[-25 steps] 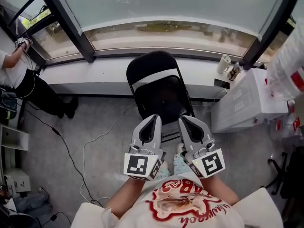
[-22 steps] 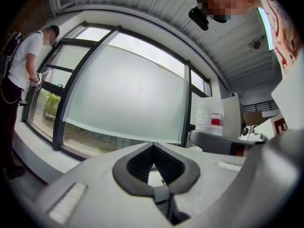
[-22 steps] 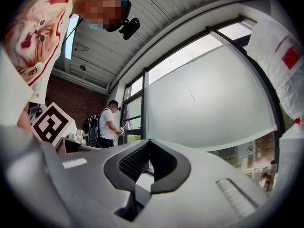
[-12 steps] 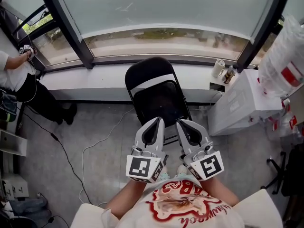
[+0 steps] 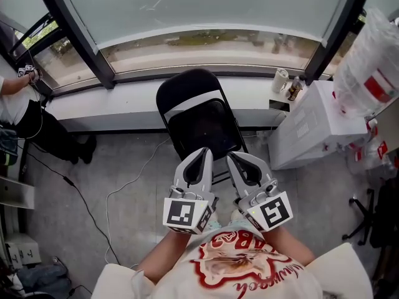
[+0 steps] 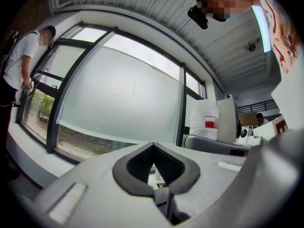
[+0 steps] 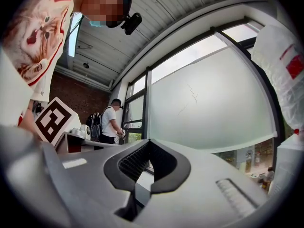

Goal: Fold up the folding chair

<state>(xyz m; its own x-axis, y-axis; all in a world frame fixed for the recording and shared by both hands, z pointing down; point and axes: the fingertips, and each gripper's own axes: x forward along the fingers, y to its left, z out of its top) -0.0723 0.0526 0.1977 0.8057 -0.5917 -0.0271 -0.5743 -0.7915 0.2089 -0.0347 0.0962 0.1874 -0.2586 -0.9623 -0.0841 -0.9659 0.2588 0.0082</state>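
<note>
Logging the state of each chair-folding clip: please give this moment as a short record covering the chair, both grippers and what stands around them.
chair: black folding chair, unfolded, seat down, backrest toward the window sill
left gripper: shut, nothing between the jaws, seen over the chair's front edge in the head view
right gripper: shut, empty, beside the left one
contact with chair: none visible
right of chair: white box
far left: person by the window
task stage: folding not yet begun

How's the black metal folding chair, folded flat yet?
No: the black metal folding chair stands open below the window, its seat level.
</note>
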